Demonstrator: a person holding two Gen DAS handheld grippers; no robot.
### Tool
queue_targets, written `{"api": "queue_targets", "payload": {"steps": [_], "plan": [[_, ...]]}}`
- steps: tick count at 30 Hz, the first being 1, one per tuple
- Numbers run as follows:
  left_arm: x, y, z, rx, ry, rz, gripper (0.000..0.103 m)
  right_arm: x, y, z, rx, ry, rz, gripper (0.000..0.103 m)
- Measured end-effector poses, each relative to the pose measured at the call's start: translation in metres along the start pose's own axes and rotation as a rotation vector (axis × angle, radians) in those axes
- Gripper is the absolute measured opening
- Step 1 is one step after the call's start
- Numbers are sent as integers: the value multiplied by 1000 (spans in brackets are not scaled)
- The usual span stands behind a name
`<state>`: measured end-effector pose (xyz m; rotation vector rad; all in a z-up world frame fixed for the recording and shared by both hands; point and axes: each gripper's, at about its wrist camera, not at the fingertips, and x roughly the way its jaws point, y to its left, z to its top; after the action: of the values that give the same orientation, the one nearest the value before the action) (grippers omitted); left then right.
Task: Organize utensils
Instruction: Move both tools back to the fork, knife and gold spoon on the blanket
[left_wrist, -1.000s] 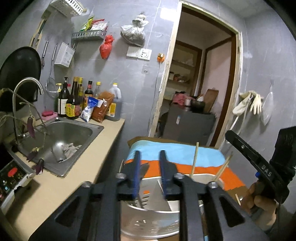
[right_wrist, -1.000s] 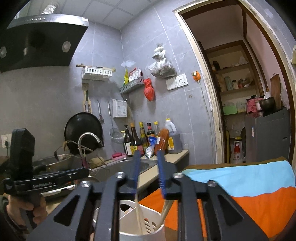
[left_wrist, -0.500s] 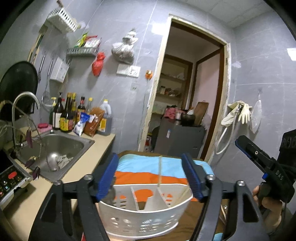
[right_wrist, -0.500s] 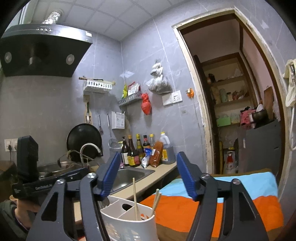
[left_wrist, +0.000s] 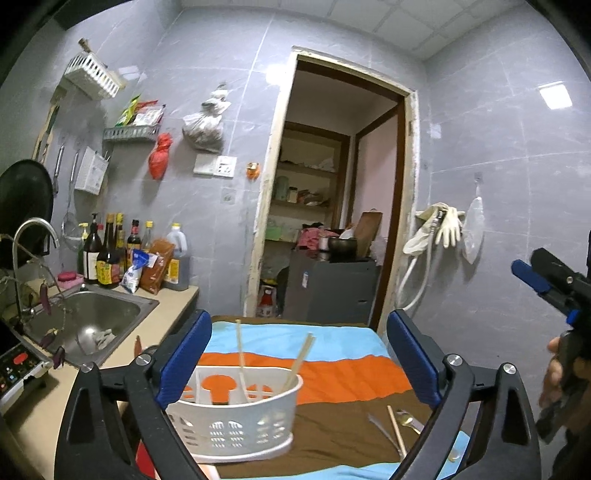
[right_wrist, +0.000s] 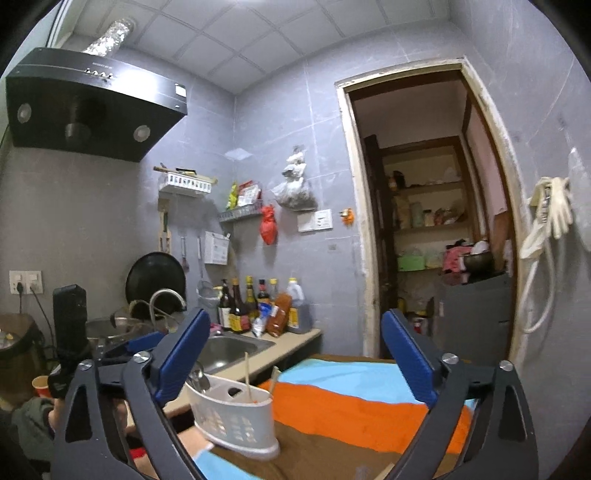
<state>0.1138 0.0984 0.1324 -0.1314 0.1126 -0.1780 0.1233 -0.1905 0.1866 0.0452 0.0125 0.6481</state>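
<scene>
Both the left gripper (left_wrist: 299, 354) and right gripper (right_wrist: 291, 354) gape wide, empty — the white caddy (left_wrist: 232, 417) sits at seven o'clock; reaching for loose cutlery (left_wrist: 397, 430) at five o'clock could topple it.

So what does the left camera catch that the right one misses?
Only the left view shows the loose cutlery lying on the brown part of the cloth and the sink basin from above. Only the right view shows the black range hood and a spoon in the basket's end compartment. Both show the white basket holding chopsticks and both grippers open.
</scene>
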Motion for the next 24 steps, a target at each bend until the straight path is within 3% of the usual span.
{"api": "queue_targets", "payload": {"steps": [6, 16, 24], "plan": [[-15, -29, -6, 59, -28, 7, 99, -42, -9, -9, -15, 26, -112, 103], [-19, -63, -33, 133, -49, 15, 99, -71, -25, -69, -31, 72, -240, 103], [15, -75, -73, 134, 52, -10, 99, -59, -50, -116, -46, 150, -298, 103]]}}
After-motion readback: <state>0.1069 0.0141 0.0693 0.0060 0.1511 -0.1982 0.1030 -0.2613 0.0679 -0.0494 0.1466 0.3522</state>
